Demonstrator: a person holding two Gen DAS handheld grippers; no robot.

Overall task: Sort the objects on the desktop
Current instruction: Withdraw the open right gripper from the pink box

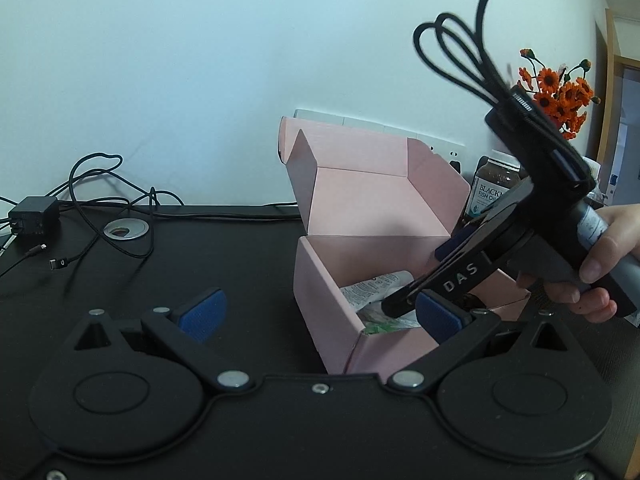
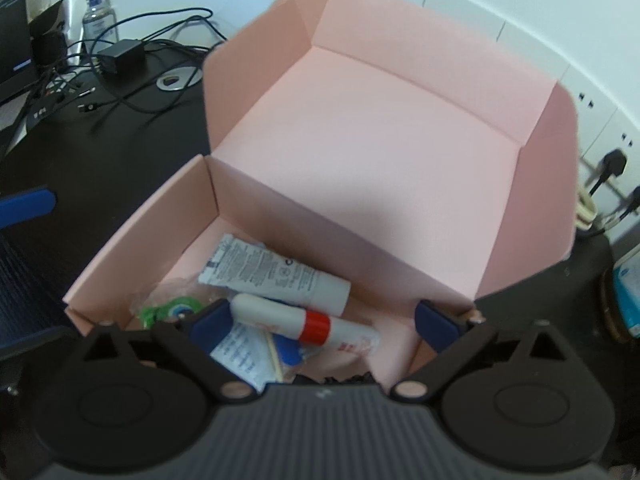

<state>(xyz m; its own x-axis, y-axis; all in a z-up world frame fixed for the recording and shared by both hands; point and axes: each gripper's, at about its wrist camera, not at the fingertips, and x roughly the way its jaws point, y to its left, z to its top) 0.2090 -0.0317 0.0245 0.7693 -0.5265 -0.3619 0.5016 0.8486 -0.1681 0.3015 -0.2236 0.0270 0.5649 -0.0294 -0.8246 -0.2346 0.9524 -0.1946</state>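
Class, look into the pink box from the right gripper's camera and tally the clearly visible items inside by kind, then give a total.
White squeeze tube: 1
White stick with red band: 1
Green tape roll in clear wrap: 1
Printed white packet: 1
Total: 4, all in the pink box; more may be hidden.

The brown fish oil bottle (image 1: 493, 188) is half hidden behind the pink box (image 1: 320, 280) and the right gripper (image 1: 430, 276), so its label cuts off. In the right wrist view, the printed packet (image 2: 240, 354) and green-labelled bag (image 2: 168, 308) sit partly under the gripper body. Tube (image 2: 276, 274) print's too blurry to read.
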